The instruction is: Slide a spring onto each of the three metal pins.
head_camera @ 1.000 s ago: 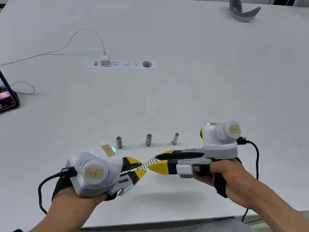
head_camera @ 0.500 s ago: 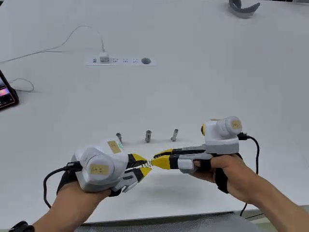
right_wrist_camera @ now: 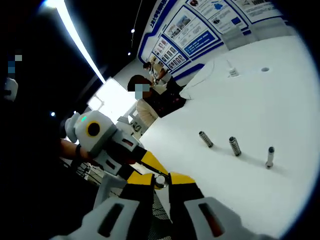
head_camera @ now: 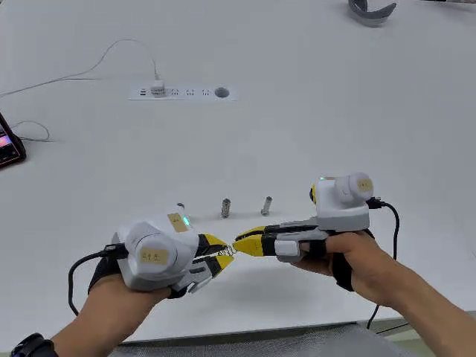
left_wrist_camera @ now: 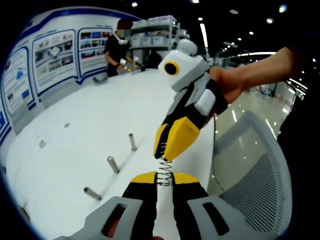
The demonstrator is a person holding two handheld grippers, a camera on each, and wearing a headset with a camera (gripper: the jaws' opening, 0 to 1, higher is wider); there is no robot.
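Observation:
Three short metal pins stand in a row on the white table: the left pin (head_camera: 181, 209) and the middle pin (head_camera: 225, 208) each wear a spring, and the right pin (head_camera: 266, 205) looks bare. In front of them, above the table, a small spring (head_camera: 227, 252) runs between the two grippers. My left gripper (head_camera: 221, 255) is shut on one end, and my right gripper (head_camera: 239, 244) is shut on the other. In the left gripper view the spring (left_wrist_camera: 164, 167) rises from my own jaws into the right gripper (left_wrist_camera: 168, 154). The right gripper view has the bare pin (right_wrist_camera: 270, 156) at the far right.
A white power strip (head_camera: 182, 92) with a plugged-in cable lies further back on the table (head_camera: 335, 111). A dark device (head_camera: 6, 146) sits at the left edge and a grey object (head_camera: 372, 11) at the far right. The table's front edge runs just below my hands.
The two grippers have drawn closer together, so the spring between them, stretched long a second ago, is now short. The camera has tilted a little.

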